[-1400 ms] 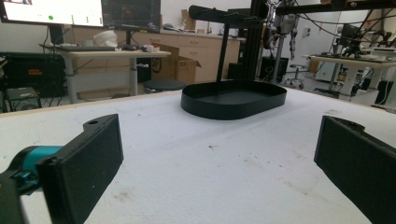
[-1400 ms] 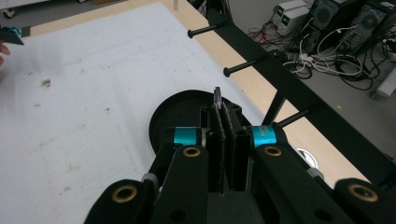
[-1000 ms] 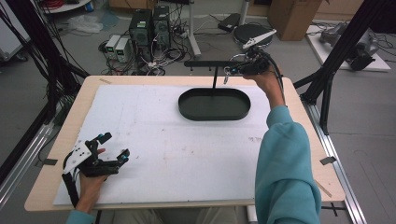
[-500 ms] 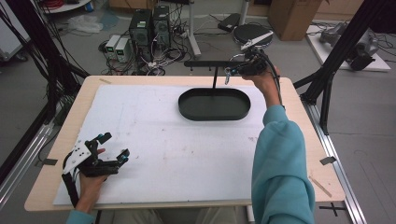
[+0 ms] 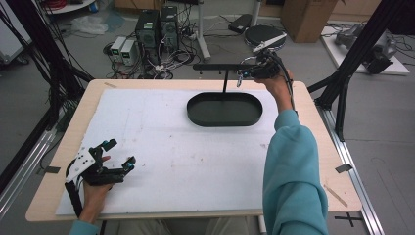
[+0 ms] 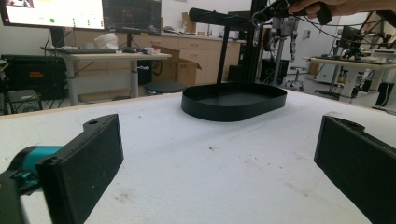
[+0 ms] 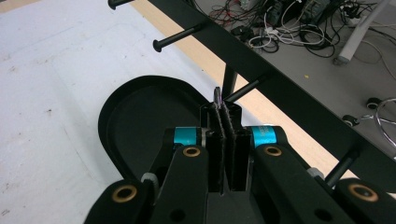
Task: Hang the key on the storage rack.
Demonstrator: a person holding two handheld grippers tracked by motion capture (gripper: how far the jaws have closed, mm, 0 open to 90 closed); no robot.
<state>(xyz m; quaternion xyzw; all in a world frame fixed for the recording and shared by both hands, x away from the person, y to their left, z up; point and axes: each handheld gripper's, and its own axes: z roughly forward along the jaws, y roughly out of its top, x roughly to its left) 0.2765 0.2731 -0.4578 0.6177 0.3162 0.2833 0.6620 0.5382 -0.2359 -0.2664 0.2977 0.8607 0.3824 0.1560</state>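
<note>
Black oval tray (image 5: pixel 224 116) sits toward the far side of my surface (image 5: pixel 147 147), on a white sheet covering the wooden top, with a post rising from it to a horizontal bar (image 5: pixel 220 66) carrying small pegs. My right claw (image 5: pixel 254 68) is up at that bar's right end; in the right gripper view its jaws are pressed nearly together on something thin and small (image 7: pixel 217 99) that I cannot identify, just by a peg (image 7: pixel 243 91). My left claw (image 5: pixel 117 154) rests near the front left corner, jaws spread wide and empty. The sheet is scuffed with small dark marks. Beyond the far edge, the grey floor holds computer towers (image 5: pixel 156 27), tangled cables and a cardboard box (image 5: pixel 306 17). Desks and a monitor (image 6: pixel 51 11) show in the left gripper view.
</note>
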